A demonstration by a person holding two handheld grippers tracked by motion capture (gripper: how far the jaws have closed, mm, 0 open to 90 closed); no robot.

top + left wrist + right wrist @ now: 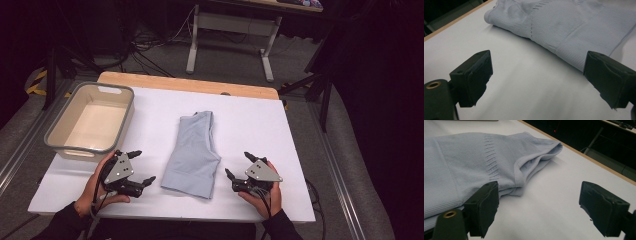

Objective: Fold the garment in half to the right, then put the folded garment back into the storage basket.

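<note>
A light blue ribbed garment (194, 152) lies folded lengthwise in the middle of the white table (250, 125). My left gripper (142, 166) rests on the table just left of its near end, open, nothing between the jaws. My right gripper (239, 165) sits just right of the garment, open too and holding nothing. In the left gripper view the garment (564, 27) lies beyond my gripper (539, 77), its hem band close to the right jaw. In the right gripper view the garment (474, 160) spreads to the left, its folded edge beside the left jaw of my gripper (539, 205).
A grey-rimmed beige tub (90, 121) stands at the table's far left, nothing visible in it. The table's wooden far edge (190, 84) shows behind the white top. Beyond it are a white desk frame (230, 30) and cables on the floor.
</note>
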